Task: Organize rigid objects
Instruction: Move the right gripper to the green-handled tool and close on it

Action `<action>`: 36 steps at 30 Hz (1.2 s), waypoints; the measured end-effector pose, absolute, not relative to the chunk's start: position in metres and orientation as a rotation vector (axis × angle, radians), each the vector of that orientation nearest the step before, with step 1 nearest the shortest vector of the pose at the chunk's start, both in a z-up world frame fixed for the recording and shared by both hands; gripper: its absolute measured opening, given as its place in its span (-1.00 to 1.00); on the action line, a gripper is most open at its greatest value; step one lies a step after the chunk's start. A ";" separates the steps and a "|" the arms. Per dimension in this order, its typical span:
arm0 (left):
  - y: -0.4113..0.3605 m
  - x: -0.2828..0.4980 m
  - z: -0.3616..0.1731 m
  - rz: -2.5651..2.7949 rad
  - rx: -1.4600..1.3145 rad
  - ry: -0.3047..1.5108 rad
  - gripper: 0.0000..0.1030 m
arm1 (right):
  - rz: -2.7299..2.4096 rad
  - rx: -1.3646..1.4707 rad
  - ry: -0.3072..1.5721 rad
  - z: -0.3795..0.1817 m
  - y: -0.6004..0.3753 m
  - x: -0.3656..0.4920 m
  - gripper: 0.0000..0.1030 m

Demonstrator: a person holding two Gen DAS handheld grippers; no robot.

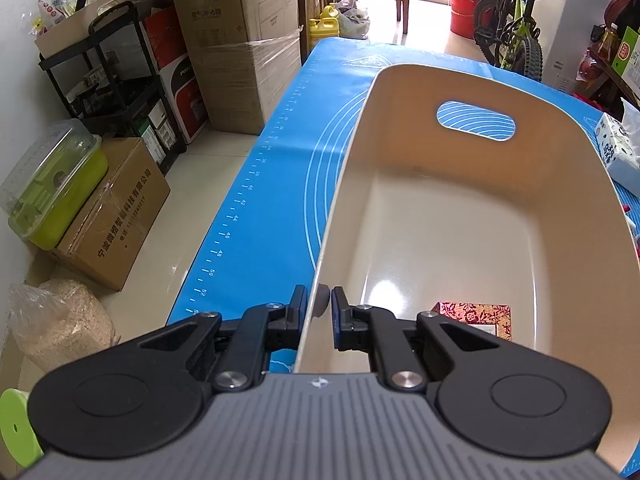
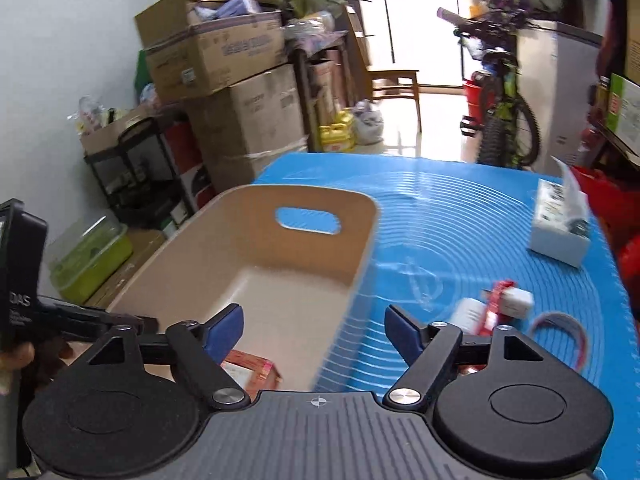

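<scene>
Hidden or unclear: your right-wrist view is motion-blurred; the small white and red items (image 2: 496, 306) at 3 o'clock of the bin are probably packets.

Red patterned box (image 1: 476, 316): lies in the beige bin's near end, partly cut off by the gripper bodies.

Beige bin (image 1: 460, 216): handle cutout at 12 o'clock, otherwise bare floor inside.

Blue mat (image 2: 460, 216): open room at 1 o'clock, short of the tissue pack (image 2: 560, 228).

Left gripper (image 1: 319, 306): clamped on the bin's near wall.

Right gripper (image 2: 314, 330): fingers wide apart, empty, above the bin's near right corner.
</scene>
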State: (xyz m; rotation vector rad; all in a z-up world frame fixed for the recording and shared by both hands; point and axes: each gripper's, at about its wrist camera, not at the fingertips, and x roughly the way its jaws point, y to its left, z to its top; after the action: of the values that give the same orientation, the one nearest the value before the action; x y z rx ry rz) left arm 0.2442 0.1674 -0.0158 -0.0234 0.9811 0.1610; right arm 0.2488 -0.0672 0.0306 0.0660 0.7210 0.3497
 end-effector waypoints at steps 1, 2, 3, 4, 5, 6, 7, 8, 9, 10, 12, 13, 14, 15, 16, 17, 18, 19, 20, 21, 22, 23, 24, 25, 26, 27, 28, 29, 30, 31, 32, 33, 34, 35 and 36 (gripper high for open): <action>0.167 0.244 -0.016 0.162 -0.023 0.981 -0.72 | 0.334 0.065 0.726 0.029 -0.073 0.247 0.62; 0.167 0.244 -0.016 0.162 -0.022 0.981 -0.72 | 0.315 0.064 0.733 0.026 -0.079 0.245 0.63; 0.167 0.244 -0.016 0.163 -0.021 0.980 -0.72 | 0.297 0.062 0.742 0.024 -0.085 0.244 0.64; 0.167 0.244 -0.015 0.165 -0.019 0.979 -0.72 | 0.281 0.060 0.752 0.021 -0.089 0.243 0.65; 0.167 0.244 -0.015 0.165 -0.021 0.979 -0.72 | 0.261 0.062 0.766 0.018 -0.096 0.242 0.66; 0.168 0.243 -0.016 0.166 -0.024 0.979 -0.72 | 0.240 0.068 0.777 0.014 -0.103 0.241 0.66; 0.167 0.244 -0.016 0.167 -0.024 0.981 -0.72 | 0.220 0.078 0.787 0.010 -0.110 0.239 0.67; 0.167 0.244 -0.016 0.168 -0.025 0.981 -0.71 | 0.199 0.088 0.801 0.004 -0.118 0.238 0.68; 0.168 0.244 -0.016 0.169 -0.027 0.981 -0.71 | 0.184 0.095 0.819 -0.002 -0.124 0.237 0.68; 0.168 0.244 -0.016 0.170 -0.028 0.980 -0.71 | 0.168 0.098 0.841 -0.008 -0.128 0.238 0.68; 0.167 0.244 -0.016 0.172 -0.028 0.980 -0.71 | 0.138 0.099 0.889 -0.020 -0.134 0.238 0.68; 0.166 0.244 -0.016 0.174 -0.029 0.980 -0.71 | 0.126 0.095 0.908 -0.026 -0.136 0.238 0.68; 0.166 0.244 -0.016 0.175 -0.029 0.980 -0.71 | 0.118 0.087 0.920 -0.031 -0.136 0.237 0.68; 0.166 0.244 -0.016 0.176 -0.028 0.979 -0.71 | 0.114 0.074 0.927 -0.035 -0.136 0.237 0.68; 0.165 0.245 -0.016 0.176 -0.027 0.979 -0.71 | 0.111 0.058 0.934 -0.039 -0.136 0.236 0.68; 0.165 0.245 -0.016 0.177 -0.027 0.979 -0.71 | 0.107 0.042 0.944 -0.043 -0.135 0.236 0.68; 0.165 0.245 -0.016 0.176 -0.027 0.979 -0.71 | 0.106 0.030 0.957 -0.048 -0.133 0.236 0.68; 0.165 0.245 -0.016 0.176 -0.028 0.980 -0.71 | 0.107 0.027 0.970 -0.053 -0.134 0.236 0.68; 0.165 0.245 -0.016 0.176 -0.028 0.980 -0.71 | 0.110 0.032 0.983 -0.058 -0.134 0.236 0.68; 0.165 0.245 -0.016 0.176 -0.028 0.980 -0.71 | 0.114 0.041 0.997 -0.062 -0.133 0.236 0.68; 0.165 0.245 -0.016 0.176 -0.027 0.980 -0.71 | 0.119 0.049 1.011 -0.065 -0.132 0.237 0.68; 0.165 0.245 -0.016 0.176 -0.026 0.979 -0.71 | 0.124 0.054 1.020 -0.068 -0.131 0.236 0.67; 0.165 0.245 -0.016 0.176 -0.025 0.979 -0.71 | 0.128 0.053 1.026 -0.069 -0.129 0.236 0.66; 0.165 0.244 -0.016 0.176 -0.025 0.980 -0.71 | 0.131 0.047 1.031 -0.071 -0.127 0.236 0.65; 0.165 0.244 -0.016 0.176 -0.026 0.980 -0.71 | 0.133 0.037 1.034 -0.072 -0.124 0.236 0.64; 0.166 0.244 -0.016 0.176 -0.027 0.980 -0.71 | 0.136 0.030 1.039 -0.073 -0.122 0.236 0.63; 0.165 0.244 -0.016 0.176 -0.027 0.979 -0.71 | 0.140 0.027 1.045 -0.074 -0.121 0.235 0.60; 0.165 0.244 -0.016 0.176 -0.026 0.979 -0.71 | 0.143 0.024 1.053 -0.076 -0.119 0.235 0.57; 0.165 0.244 -0.016 0.176 -0.025 0.979 -0.71 | 0.143 0.022 1.062 -0.078 -0.118 0.235 0.56; 0.165 0.244 -0.016 0.176 -0.025 0.979 -0.71 | 0.143 0.022 1.069 -0.079 -0.118 0.235 0.52; 0.165 0.244 -0.016 0.176 -0.026 0.979 -0.71 | 0.142 0.025 1.076 -0.081 -0.117 0.235 0.50; 0.165 0.244 -0.016 0.176 -0.026 0.980 -0.71 | 0.138 0.024 1.071 -0.081 -0.116 0.235 0.49; 0.165 0.244 -0.016 0.176 -0.026 0.979 -0.71 | 0.139 0.023 1.066 -0.080 -0.116 0.234 0.45; 0.165 0.244 -0.016 0.176 -0.025 0.979 -0.71 | 0.136 0.021 1.064 -0.080 -0.115 0.235 0.42; 0.165 0.244 -0.016 0.177 -0.024 0.979 -0.71 | 0.132 0.021 1.057 -0.080 -0.115 0.235 0.39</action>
State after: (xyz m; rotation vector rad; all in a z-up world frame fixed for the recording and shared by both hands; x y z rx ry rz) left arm 0.2441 0.1652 -0.0161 -0.0242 0.9793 0.1766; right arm 0.2352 -0.1145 -0.0800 0.0211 1.0566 0.1318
